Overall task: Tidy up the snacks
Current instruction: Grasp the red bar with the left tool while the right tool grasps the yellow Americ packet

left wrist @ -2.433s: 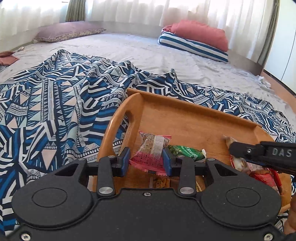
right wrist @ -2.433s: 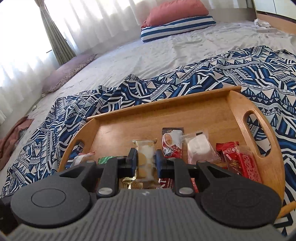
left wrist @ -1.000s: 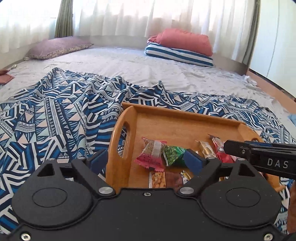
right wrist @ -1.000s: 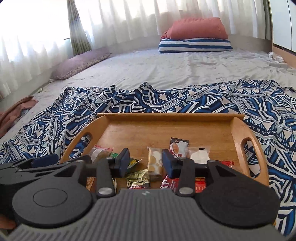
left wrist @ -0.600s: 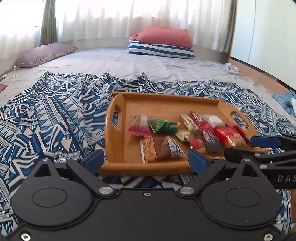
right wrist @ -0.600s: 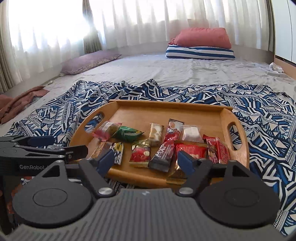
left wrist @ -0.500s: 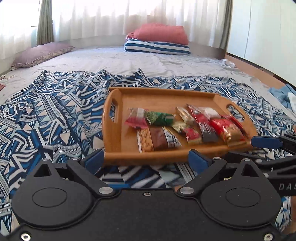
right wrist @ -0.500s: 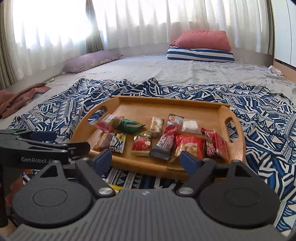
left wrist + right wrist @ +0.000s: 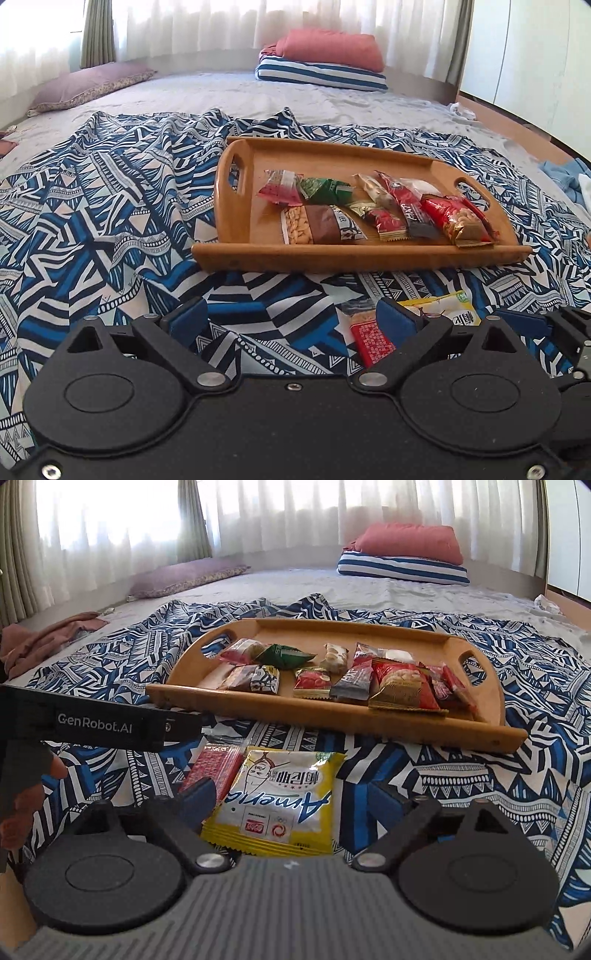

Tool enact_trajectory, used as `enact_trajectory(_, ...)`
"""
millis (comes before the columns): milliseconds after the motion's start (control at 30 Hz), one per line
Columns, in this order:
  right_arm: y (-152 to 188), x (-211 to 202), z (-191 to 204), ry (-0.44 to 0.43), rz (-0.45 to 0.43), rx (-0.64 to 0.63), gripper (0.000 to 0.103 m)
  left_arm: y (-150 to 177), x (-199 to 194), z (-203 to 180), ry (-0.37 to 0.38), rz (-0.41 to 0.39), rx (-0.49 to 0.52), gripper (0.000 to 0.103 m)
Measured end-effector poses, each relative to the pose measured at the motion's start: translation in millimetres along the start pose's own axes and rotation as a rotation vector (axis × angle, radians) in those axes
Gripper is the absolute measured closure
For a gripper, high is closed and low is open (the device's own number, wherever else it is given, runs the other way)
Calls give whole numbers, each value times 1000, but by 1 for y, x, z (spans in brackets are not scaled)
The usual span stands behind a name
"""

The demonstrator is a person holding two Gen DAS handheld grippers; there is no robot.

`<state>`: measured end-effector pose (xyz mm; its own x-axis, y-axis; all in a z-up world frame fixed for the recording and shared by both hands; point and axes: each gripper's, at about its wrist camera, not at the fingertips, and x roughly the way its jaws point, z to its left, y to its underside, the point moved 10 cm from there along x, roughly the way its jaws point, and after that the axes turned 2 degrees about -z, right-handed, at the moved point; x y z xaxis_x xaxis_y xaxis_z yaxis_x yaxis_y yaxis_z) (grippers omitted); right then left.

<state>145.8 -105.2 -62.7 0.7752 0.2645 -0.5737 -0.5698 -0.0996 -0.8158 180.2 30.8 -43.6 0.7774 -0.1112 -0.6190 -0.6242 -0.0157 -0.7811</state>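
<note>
A wooden tray (image 9: 332, 254) (image 9: 332, 716) with two handles lies on the patterned blanket and holds several snack packets in two rows. A yellow packet (image 9: 277, 801) (image 9: 448, 306) and a red packet (image 9: 214, 766) (image 9: 371, 341) lie on the blanket in front of the tray. My left gripper (image 9: 291, 321) is open and empty, low over the blanket, left of the red packet. My right gripper (image 9: 295, 801) is open, its fingers either side of the yellow packet, not touching it as far as I can see.
The blue-and-white blanket (image 9: 92, 206) covers a grey bed. A red pillow on a striped one (image 9: 325, 62) and a mauve pillow (image 9: 88, 86) lie at the far side. A brown cloth (image 9: 44, 638) lies at the left. The left gripper's arm (image 9: 99, 722) crosses the right wrist view.
Both grippers let go of the packets on the tray, opened and pulled back from it. They now sit low over the blanket in front of the tray, by the two loose packets.
</note>
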Motion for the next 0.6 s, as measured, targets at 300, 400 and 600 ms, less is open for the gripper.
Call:
enact_trajectory(300, 3, -2, -4, 43, -23, 13, 12, 5, -2, -3, 12, 9, -3, 5)
enact_trajectory(400, 3, -6, -11, 70, -31, 21, 13, 6, -3, -10, 28, 11, 3, 5)
enact_trajectory(600, 7, -12, -29, 135, -45, 20, 13, 11, -1, -30, 67, 22, 14, 5)
